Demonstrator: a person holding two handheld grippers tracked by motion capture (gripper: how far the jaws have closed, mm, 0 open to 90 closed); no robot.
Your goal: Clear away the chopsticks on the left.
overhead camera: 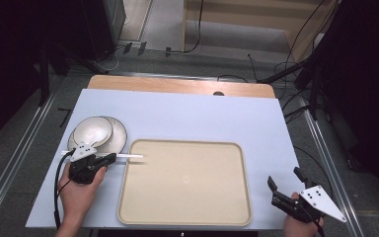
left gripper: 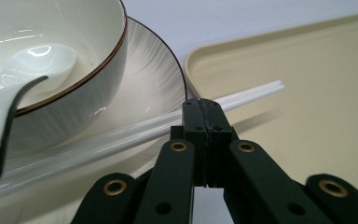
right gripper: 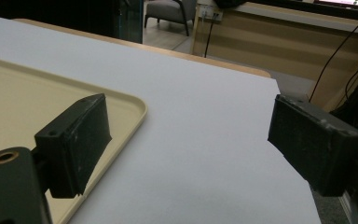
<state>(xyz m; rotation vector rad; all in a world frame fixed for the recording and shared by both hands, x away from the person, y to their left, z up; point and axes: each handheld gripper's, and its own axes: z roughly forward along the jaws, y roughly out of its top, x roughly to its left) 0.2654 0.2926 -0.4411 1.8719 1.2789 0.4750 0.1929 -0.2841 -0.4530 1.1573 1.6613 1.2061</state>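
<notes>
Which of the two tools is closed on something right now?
The left tool, beside the bowl, is clamped shut on the white chopsticks. The right tool is open and holds nothing.

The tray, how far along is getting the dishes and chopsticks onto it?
Nothing looks finished: the beige tray is bare. In hand: the left gripper is shut on the white chopsticks, whose tips reach over the tray's left rim. Apparently left: the bowl holding a white spoon sits on its plate, beside the tray. The right gripper hangs open, holding nothing.
</notes>
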